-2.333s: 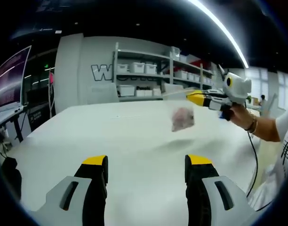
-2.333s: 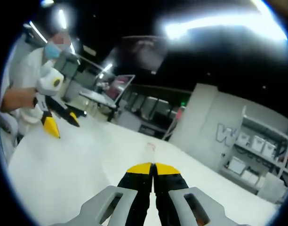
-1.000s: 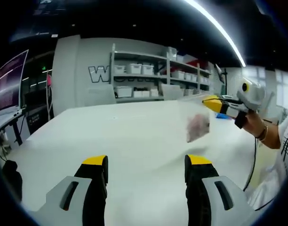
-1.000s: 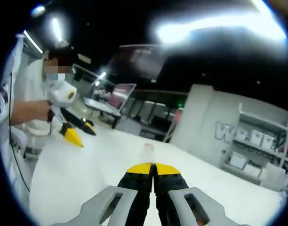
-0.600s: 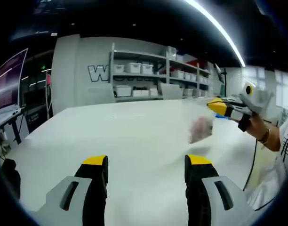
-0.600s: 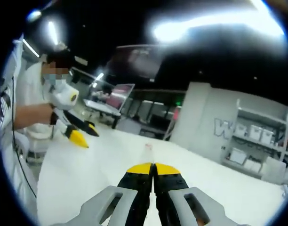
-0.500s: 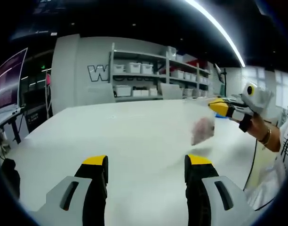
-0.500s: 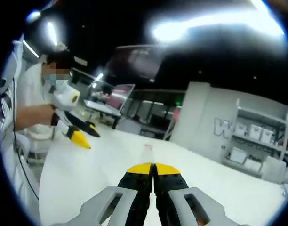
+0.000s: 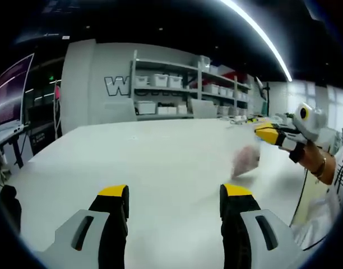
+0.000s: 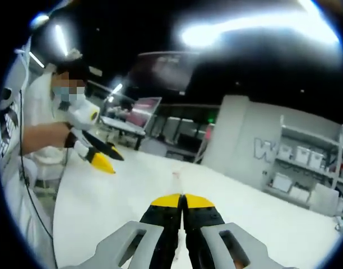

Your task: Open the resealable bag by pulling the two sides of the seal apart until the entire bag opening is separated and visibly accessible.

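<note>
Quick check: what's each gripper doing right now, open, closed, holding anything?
Left gripper: open, holding nothing.
Right gripper: closed on the top edge of the resealable bag, which hangs above the white table.

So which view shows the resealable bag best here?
The left gripper view: the resealable bag hangs side-on from the right tool, blurred. The right gripper view shows a thin edge-on sliver beyond that tool's shut jaws.

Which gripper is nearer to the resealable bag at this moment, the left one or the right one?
Right. The right gripper is shut on the resealable bag, which hangs from it. The left gripper is open and apart from it, above the table.
</note>
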The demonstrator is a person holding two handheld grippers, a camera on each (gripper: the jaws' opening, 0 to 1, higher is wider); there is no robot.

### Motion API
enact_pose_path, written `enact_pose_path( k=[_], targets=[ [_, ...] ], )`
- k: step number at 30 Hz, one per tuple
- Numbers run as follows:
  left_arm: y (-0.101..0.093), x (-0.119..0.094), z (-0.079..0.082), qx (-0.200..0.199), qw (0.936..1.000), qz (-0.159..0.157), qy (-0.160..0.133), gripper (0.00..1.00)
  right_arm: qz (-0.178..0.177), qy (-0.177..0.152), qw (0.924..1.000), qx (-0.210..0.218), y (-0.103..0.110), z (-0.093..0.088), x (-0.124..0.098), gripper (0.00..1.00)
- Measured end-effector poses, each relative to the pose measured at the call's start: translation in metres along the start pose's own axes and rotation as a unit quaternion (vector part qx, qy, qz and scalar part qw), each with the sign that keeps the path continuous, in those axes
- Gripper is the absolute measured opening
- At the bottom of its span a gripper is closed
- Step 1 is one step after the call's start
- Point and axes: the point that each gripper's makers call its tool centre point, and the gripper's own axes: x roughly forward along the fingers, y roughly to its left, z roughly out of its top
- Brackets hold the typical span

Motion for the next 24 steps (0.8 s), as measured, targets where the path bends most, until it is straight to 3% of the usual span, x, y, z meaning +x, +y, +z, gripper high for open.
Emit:
enact_pose_path(
  k=[9,18,24],
  targets=[
    [0.002,-0.001,-0.001,-0.001,1.0000,0.002,0.000,0.64,0.026,-0.002,0.9985,-0.048,0.031,0.004,0.000,0.00],
    [-0.008,-0.008,0.005,0.016,0.9998,-0.009,-0.006,0.62,0.063,-0.005,0.9963,-0.059,0.058,0.005,0.005,0.00],
    [-0.015,-0.014,0.003,0.033,0.9992,-0.022,-0.003,0.60,0.096,0.002,0.9914,-0.089,0.082,0.001,0.011,0.00]
  ],
)
